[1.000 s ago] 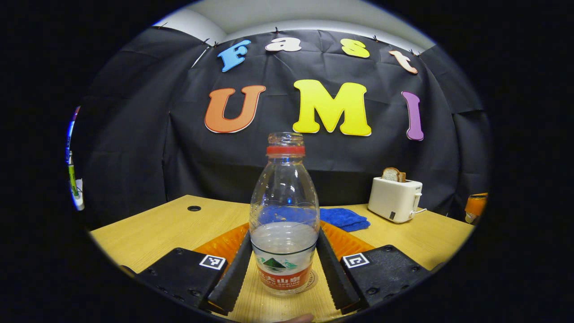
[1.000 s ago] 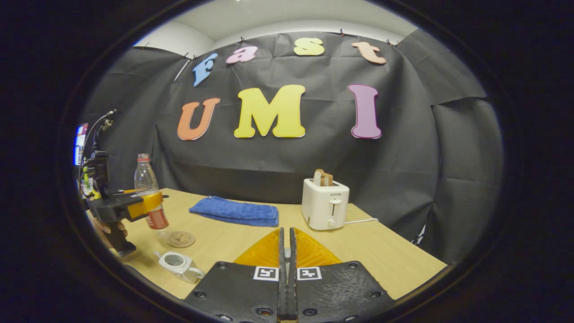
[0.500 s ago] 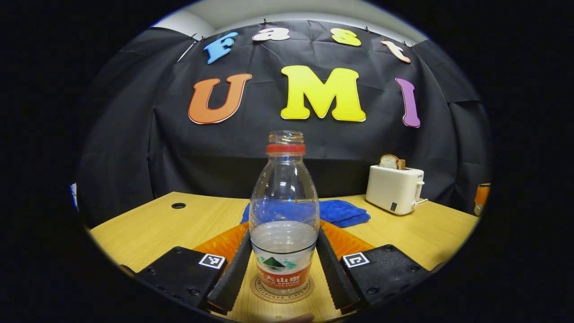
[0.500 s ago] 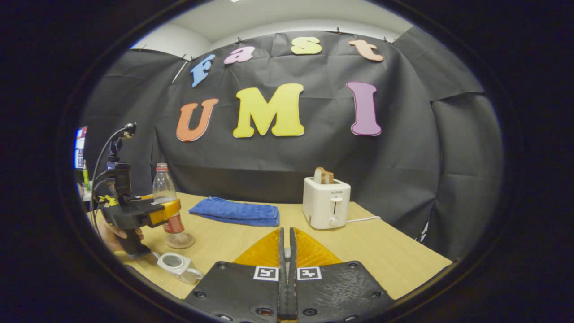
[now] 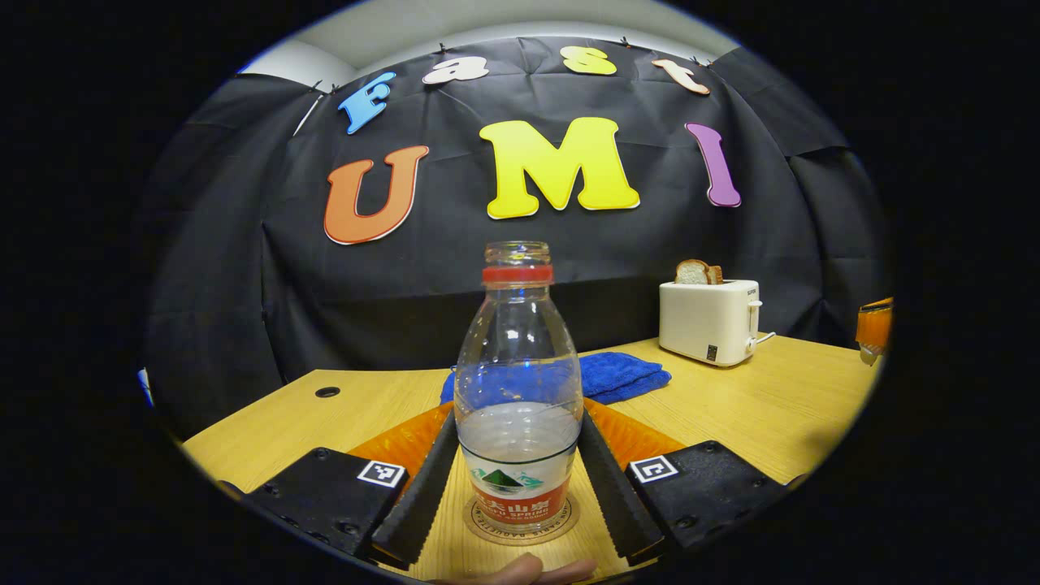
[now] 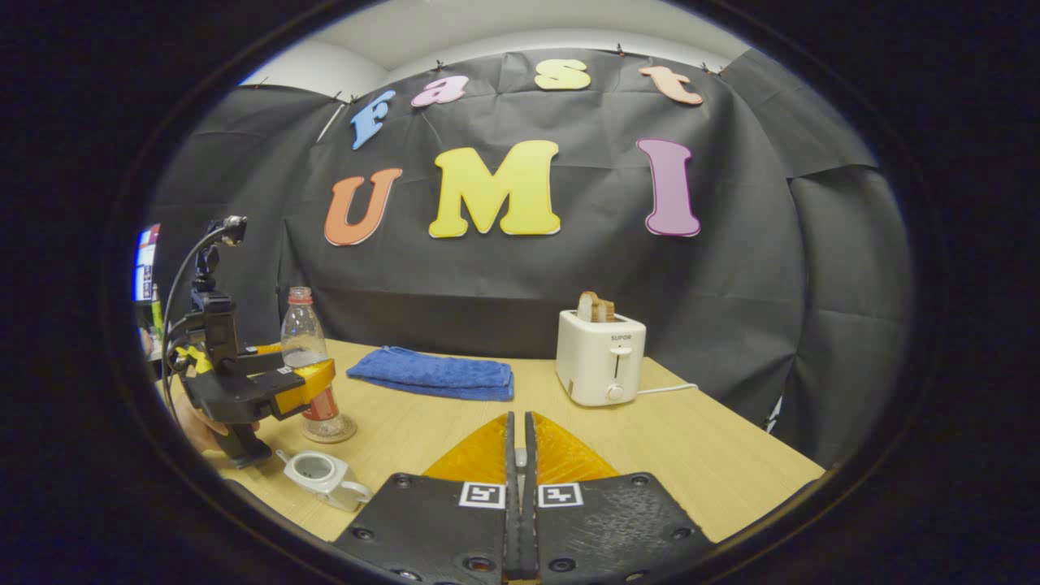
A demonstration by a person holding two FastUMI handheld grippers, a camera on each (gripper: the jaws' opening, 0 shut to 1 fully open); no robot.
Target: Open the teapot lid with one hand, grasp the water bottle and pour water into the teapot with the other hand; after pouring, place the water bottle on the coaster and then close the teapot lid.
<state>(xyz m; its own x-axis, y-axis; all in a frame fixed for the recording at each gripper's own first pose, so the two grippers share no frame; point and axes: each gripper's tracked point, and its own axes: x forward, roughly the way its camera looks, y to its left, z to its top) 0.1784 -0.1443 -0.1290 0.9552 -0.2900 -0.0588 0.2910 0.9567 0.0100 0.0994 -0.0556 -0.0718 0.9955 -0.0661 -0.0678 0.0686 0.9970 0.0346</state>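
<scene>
On the coaster [image 5: 520, 522] near the front of the tabletop [image 5: 780, 422] stands the water bottle [image 5: 517, 406], upright, cap off, red ring at the neck, roughly half full. Left claw [image 5: 518, 479] brackets the bottle's lower body, one finger on each side at label height; both fingers look to be touching the bottle's sides, so it is pinching the bottle, which sits on the coaster. A fingertip of the person's hand [image 5: 520, 571] peeks in below the coaster at the bottom edge of the left gripper view.

Behind the bottle lies a folded blue cloth [image 5: 621, 375], partly hidden by the bottle. Right of the cloth, further back, sits a white toaster [image 5: 711, 321] with bread slices [image 5: 697, 272] sticking out of the top. Left of the bottle, a dark round hole [image 5: 327, 392] in the tabletop.

Right gripper view: right claw [image 6: 520, 455] is pressed together, fingers closed with nothing between them, hanging over bare tabletop. Far left of it, the left claw [image 6: 313, 382] holds the water bottle [image 6: 305, 341] on the coaster [image 6: 329, 429]. Teapot [image 6: 318, 474] sits just in front of the coaster, white, top open, lid off. Blue cloth [image 6: 435, 374] and toaster [image 6: 600, 357] stand beyond, well apart from the bottle; a cord runs from the toaster's right side.
</scene>
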